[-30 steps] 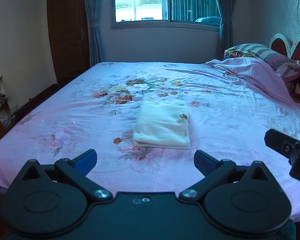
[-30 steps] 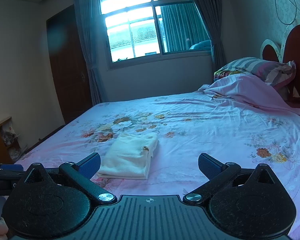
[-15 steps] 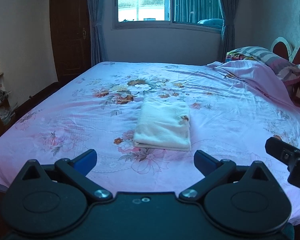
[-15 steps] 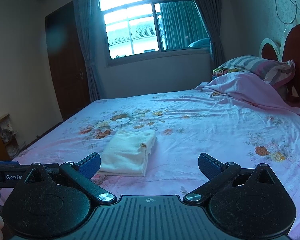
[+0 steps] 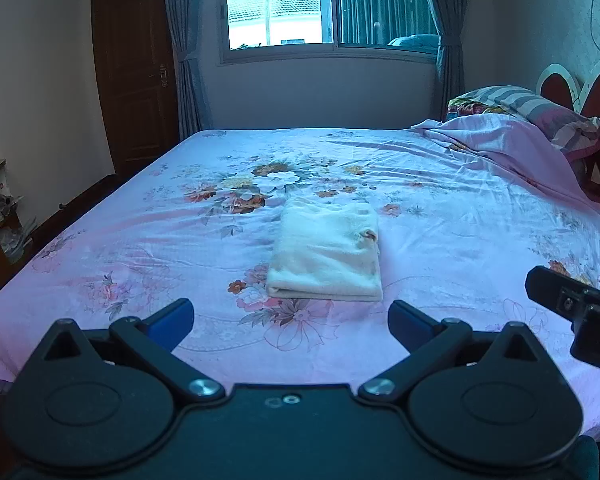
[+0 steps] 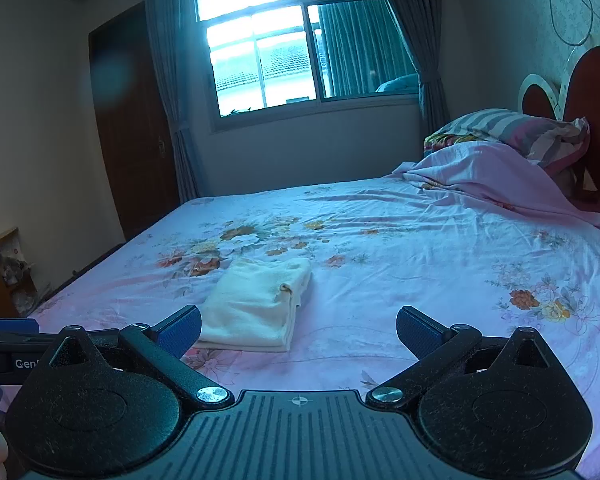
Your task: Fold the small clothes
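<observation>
A folded cream garment (image 5: pixel 326 254) lies flat on the floral bed (image 5: pixel 460 220), mid-mattress. The left tongs (image 5: pixel 291 316) and right tongs (image 6: pixel 299 330) are both spread wide, empty, held short of the garment, touching nothing.

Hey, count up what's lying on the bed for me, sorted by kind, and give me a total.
Folded cream garment: 1
Striped pillow: 1
Bunched pink blanket: 1
Total: 3

All lie on the flowered bedsheet. Anything under the blanket is hidden. The left gripper and right gripper, both open, hover at the near edge and are not counted.
</observation>
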A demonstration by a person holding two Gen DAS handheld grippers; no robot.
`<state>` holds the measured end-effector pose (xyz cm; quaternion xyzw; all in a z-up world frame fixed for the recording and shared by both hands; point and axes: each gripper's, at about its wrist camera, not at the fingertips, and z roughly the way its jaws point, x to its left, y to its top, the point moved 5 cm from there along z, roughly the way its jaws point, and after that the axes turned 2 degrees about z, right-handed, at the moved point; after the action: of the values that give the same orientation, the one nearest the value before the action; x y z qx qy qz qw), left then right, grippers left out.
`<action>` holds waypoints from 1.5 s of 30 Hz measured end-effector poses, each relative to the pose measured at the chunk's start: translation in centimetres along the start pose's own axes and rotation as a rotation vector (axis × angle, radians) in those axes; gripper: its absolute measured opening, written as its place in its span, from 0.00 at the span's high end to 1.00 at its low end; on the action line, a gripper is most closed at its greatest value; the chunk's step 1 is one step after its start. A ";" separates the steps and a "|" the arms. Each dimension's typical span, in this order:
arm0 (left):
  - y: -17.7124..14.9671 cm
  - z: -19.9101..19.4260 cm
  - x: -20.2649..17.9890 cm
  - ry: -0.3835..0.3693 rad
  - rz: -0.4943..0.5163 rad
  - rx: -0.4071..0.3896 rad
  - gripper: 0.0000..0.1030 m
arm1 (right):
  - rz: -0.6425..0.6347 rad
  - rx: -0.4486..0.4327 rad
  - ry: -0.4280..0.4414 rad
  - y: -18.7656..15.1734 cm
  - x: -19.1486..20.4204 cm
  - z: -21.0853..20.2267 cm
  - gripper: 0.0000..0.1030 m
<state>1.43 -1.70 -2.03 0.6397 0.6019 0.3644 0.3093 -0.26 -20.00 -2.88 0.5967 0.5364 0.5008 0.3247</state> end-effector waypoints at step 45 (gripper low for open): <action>-0.4 1.0 0.2 -0.010 0.013 0.014 0.01 | 0.008 0.032 -0.004 -0.8 -0.4 1.1 0.00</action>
<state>2.05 -1.40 -2.89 0.6477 0.5985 0.3590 0.3055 0.52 -20.05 -4.03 0.6049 0.5413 0.4921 0.3144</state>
